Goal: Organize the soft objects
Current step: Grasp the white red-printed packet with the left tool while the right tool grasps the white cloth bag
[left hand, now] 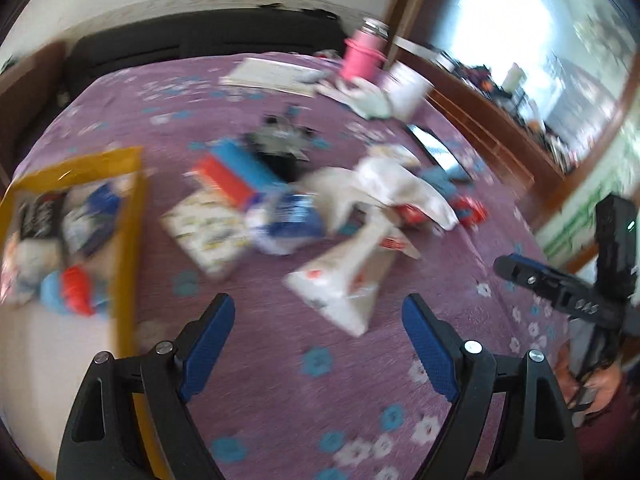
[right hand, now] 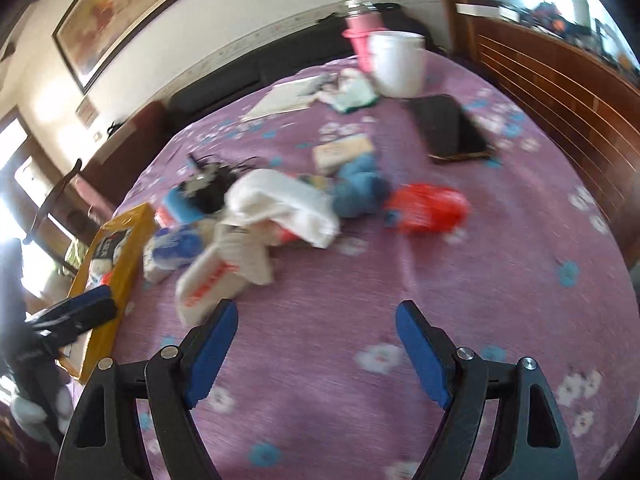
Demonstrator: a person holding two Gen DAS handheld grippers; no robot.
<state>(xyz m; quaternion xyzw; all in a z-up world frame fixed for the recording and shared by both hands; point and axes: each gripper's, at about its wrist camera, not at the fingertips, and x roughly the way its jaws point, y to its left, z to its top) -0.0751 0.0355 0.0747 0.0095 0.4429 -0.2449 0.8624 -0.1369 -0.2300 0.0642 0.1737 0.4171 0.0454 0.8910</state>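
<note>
A pile of soft packs lies mid-way across the purple flowered cloth. In it are a white tissue pack, a crumpled white bag, a blue-and-white pack and a red pouch. A yellow box at the left holds several soft items. My left gripper is open just short of the tissue pack, with nothing between its blue pads. My right gripper is open over bare cloth, to the right of the same white pack. The red pouch and a blue soft thing lie farther off. Both views are blurred.
At the far side stand a pink bottle and a white cup, beside papers and a dark phone. A black tangle of cable lies behind the pile. A slatted wooden panel borders the right.
</note>
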